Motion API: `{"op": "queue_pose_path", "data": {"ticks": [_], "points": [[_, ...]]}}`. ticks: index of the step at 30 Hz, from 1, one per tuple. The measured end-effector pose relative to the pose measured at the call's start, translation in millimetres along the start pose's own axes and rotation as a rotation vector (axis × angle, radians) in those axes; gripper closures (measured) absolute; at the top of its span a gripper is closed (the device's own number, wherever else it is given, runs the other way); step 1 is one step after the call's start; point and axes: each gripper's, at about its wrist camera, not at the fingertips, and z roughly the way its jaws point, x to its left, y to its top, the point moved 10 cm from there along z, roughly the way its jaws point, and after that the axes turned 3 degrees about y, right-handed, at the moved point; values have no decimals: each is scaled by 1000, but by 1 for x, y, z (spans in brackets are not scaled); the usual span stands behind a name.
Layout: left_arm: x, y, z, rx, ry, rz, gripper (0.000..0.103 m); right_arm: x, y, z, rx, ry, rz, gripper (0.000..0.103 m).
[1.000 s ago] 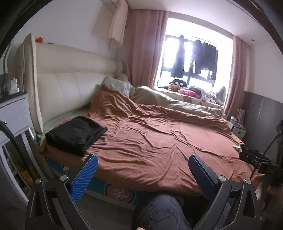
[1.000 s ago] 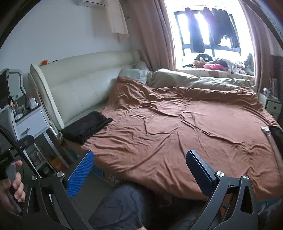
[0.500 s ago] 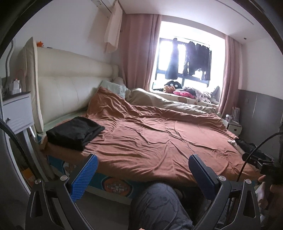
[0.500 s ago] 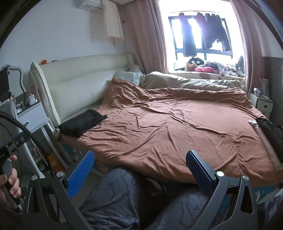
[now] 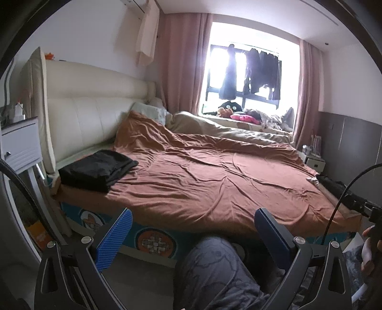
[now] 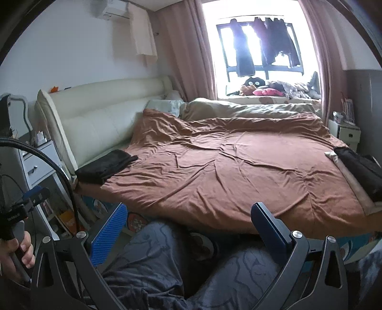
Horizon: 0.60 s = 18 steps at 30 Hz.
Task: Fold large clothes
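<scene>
- Left gripper [image 5: 193, 233] and right gripper [image 6: 188, 227]: jaws wide, holding nothing.
- Folded black garment [image 5: 96, 170] lies ahead-left on the bed [image 5: 214, 181].
- Dark clothes [image 6: 360, 167] ahead-right look unfolded; likely still to do.

Ahead of my tools I see a bed w/ rumpled brown duvet [image 5: 210, 176], cream padded headboard [image 5: 90, 119] off to the left. Pink curtains [image 5: 181, 64] frame a bright window [image 6: 260, 47] far ahead, stuffed toys [image 6: 255, 87] on its sill. White nightstand [image 5: 20, 147] close left, AC unit [image 6: 117, 10] high up left.
</scene>
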Motion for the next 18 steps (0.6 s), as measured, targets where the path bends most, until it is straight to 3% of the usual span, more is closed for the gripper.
{"op": "queue_pose_path", "data": {"ticks": [18], "points": [[-6,4,-6,-7,-10,-5,0,1,-2,5,25,-31,15,0]]}}
